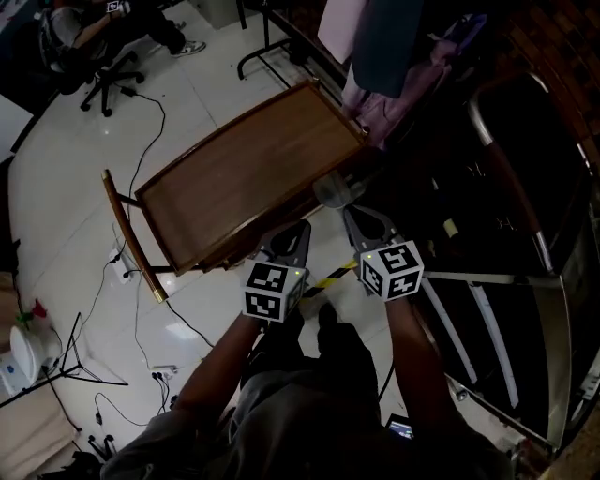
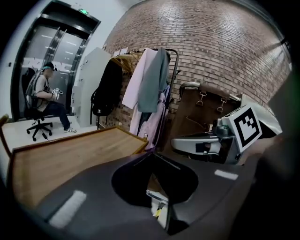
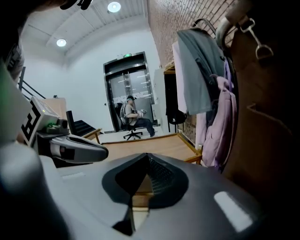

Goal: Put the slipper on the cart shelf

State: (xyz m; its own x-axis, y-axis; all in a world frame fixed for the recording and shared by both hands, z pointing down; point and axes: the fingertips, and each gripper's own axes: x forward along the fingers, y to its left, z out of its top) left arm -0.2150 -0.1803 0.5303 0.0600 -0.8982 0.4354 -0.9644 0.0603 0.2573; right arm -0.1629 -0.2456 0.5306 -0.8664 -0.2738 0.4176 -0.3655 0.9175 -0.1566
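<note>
Pointing forward and a little downward, the left gripper [image 1: 302,227] and the right gripper [image 1: 349,212] sit side by side at the near edge of the scene, each with its marker cube towards the person. The left gripper's claw is fully closed, its two jaws meeting at the tips with nothing caught between them, and the right gripper's claw is likewise pressed together and empty. Just beyond the tips stands the cart [image 1: 234,183], its bare wooden top shelf rimmed by a raised edge and stretching away to the far left. A pale rounded shape [image 1: 333,190] at the cart's near right corner may be the slipper, though that corner is too dark to be sure. Coats [image 1: 394,56] hang at the far right by a brick wall. A seated person [image 1: 94,28] is at the far left, and cables [image 1: 141,122] trail across the white floor [image 1: 66,187].
</note>
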